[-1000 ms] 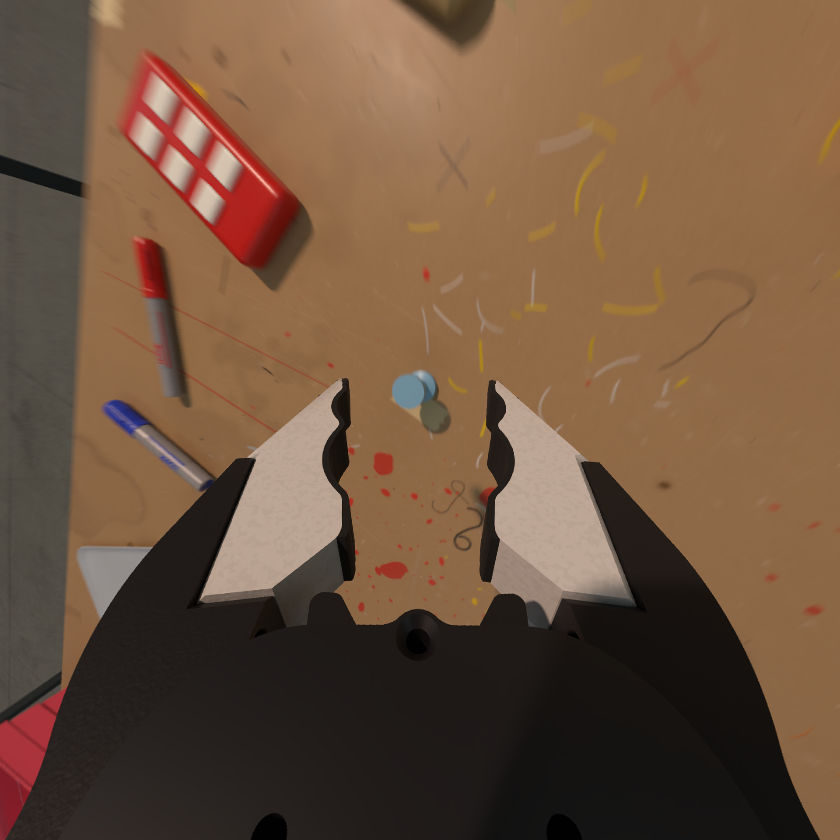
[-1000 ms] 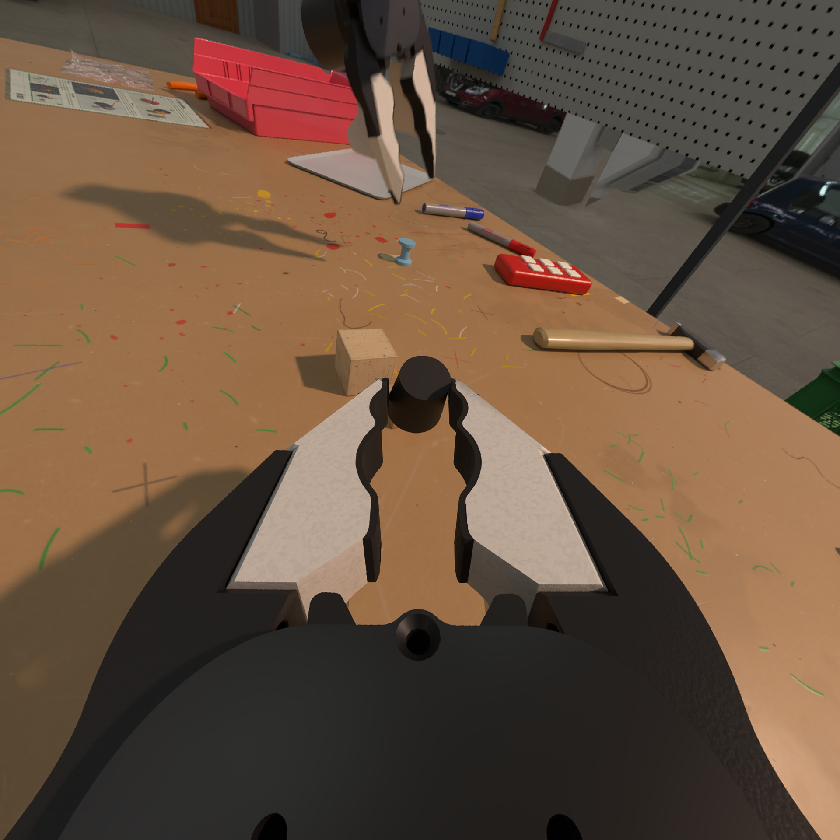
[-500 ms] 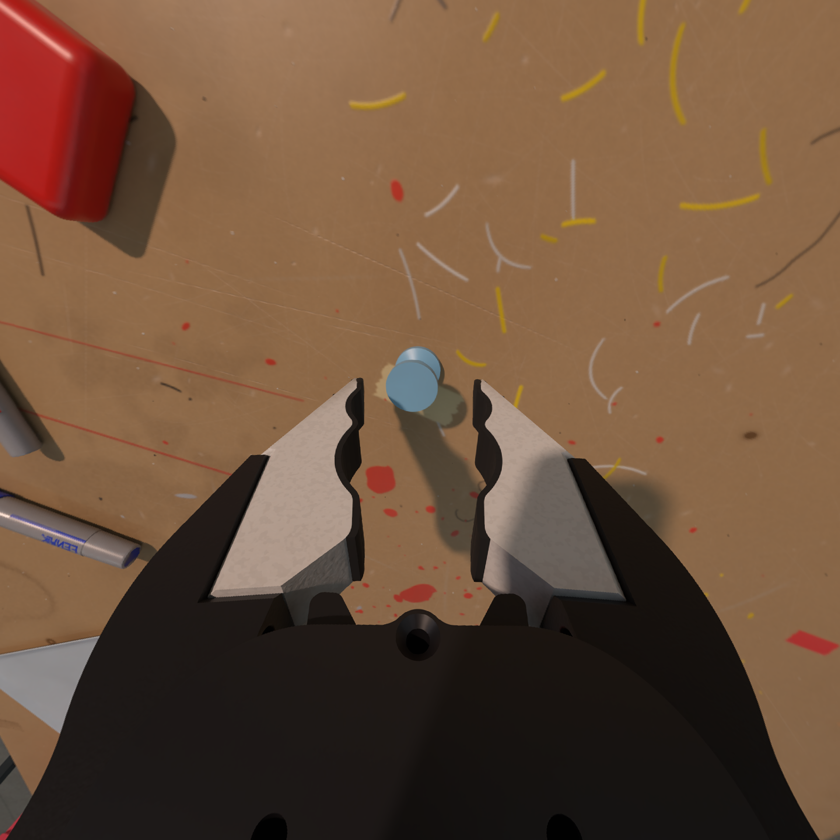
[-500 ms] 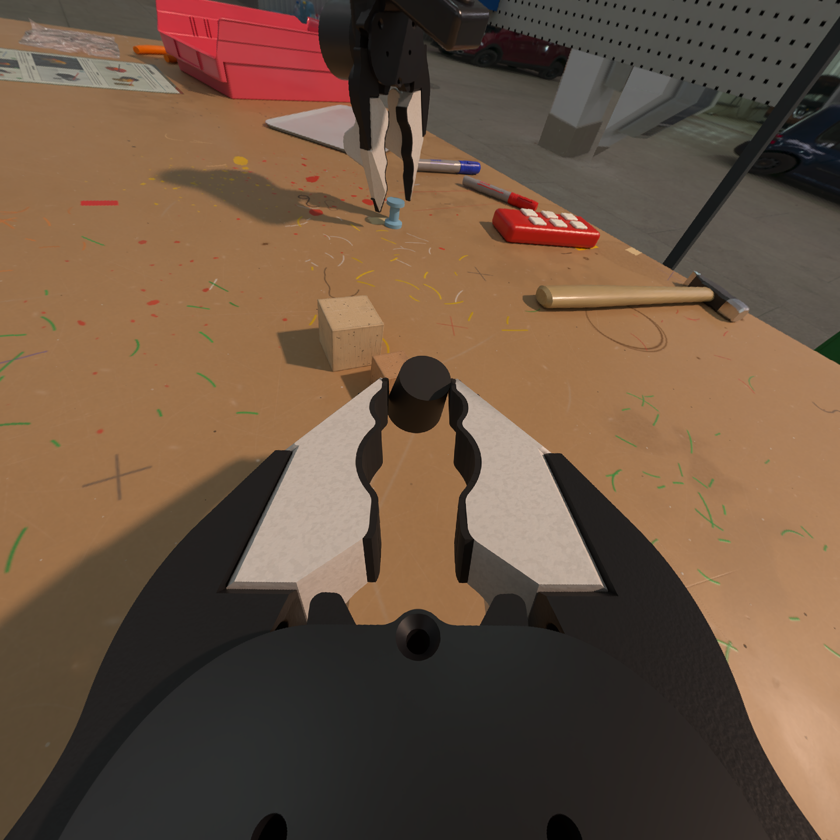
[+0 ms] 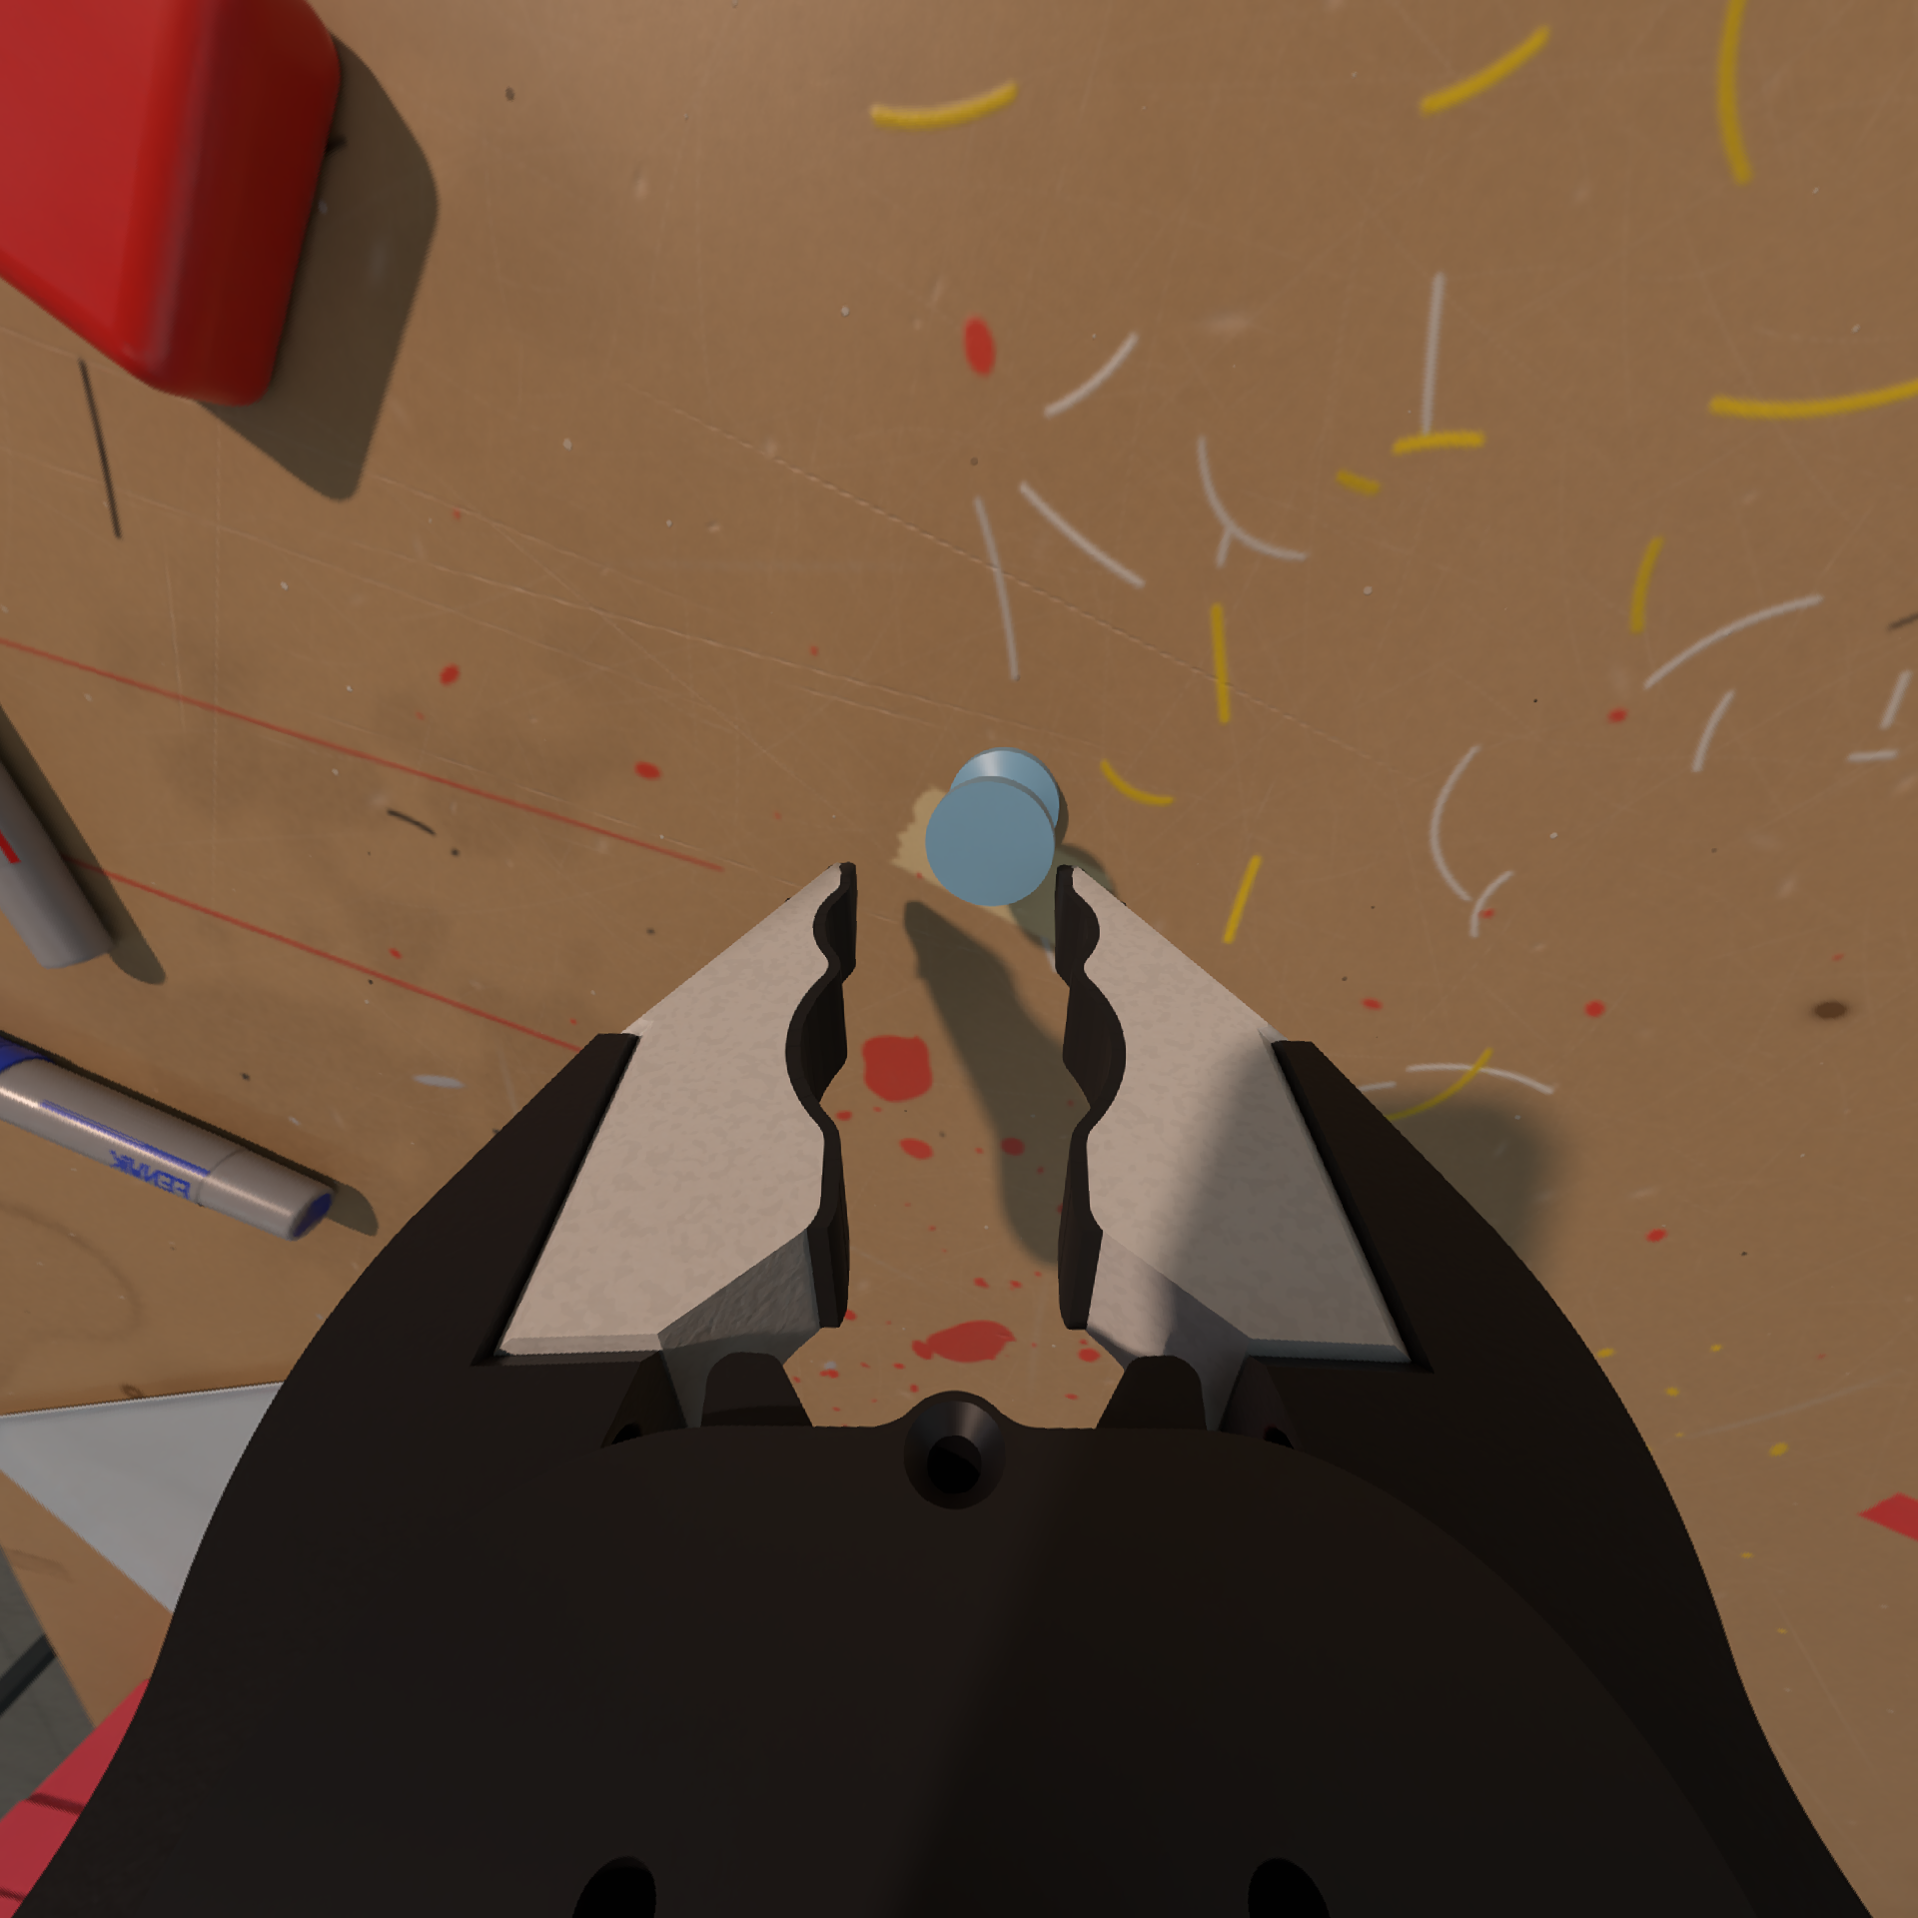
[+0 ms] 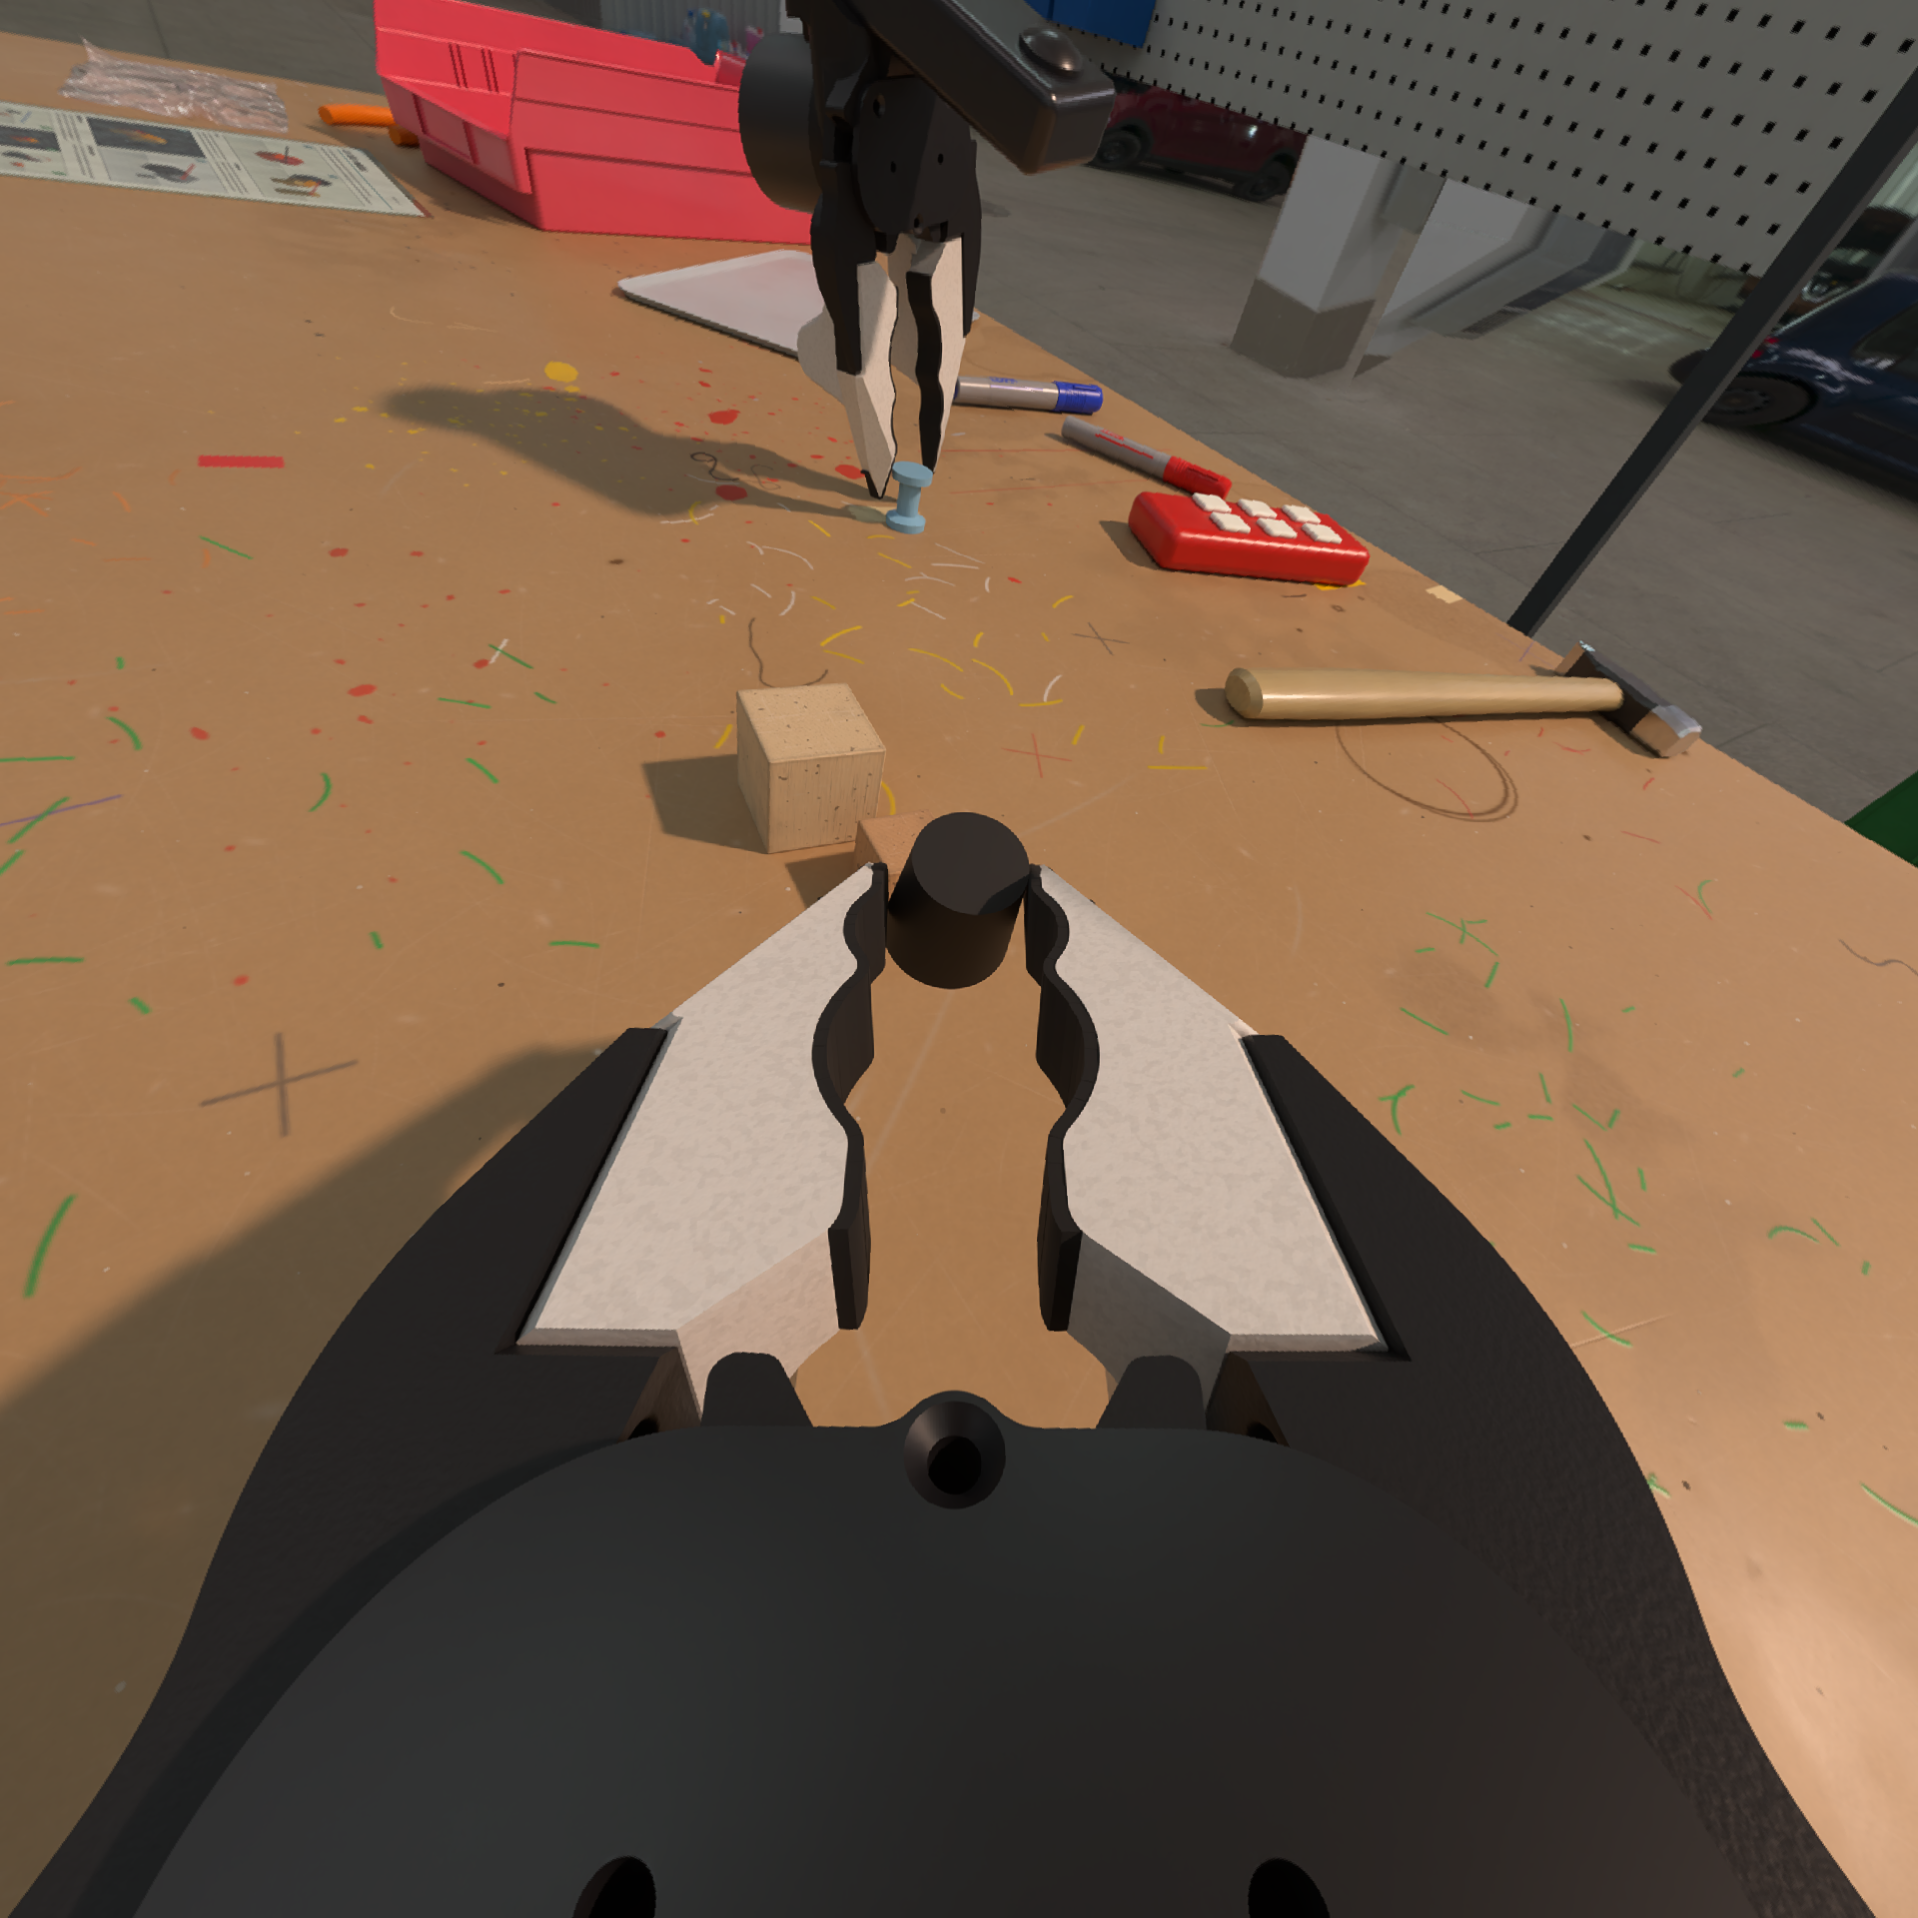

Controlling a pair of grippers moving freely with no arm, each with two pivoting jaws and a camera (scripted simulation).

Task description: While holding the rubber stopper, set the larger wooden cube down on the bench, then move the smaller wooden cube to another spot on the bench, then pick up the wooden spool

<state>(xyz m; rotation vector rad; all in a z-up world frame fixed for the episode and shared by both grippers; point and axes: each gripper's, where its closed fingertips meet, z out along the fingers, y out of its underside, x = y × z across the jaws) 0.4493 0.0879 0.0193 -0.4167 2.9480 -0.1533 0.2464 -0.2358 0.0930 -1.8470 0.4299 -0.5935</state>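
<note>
My left gripper (image 5: 955, 877) points down at the bench, open and empty. A small light-blue spool (image 5: 991, 841) stands upright just beyond its fingertips, a little right of centre. In the right wrist view the left gripper (image 6: 903, 467) hangs with its tips at the spool's (image 6: 910, 498) top. My right gripper (image 6: 957, 877) is shut on the black rubber stopper (image 6: 960, 903) and holds it above the bench. The larger wooden cube (image 6: 810, 763) rests on the bench just ahead. The smaller wooden cube (image 6: 884, 836) sits beside it, mostly hidden behind the stopper.
A red keypad (image 6: 1251, 535) lies right of the spool and shows at the top left of the left wrist view (image 5: 156, 176). A hammer (image 6: 1432, 695), a blue marker (image 6: 1028, 394), a red marker (image 6: 1142, 457), a white tray (image 6: 727, 296) and a red bin (image 6: 592, 135) lie near the bench's right edge.
My left gripper has come down close over the spool and its jaws have narrowed. My right gripper, still holding the stopper, has shifted a little; the smaller cube now shows behind the stopper.
</note>
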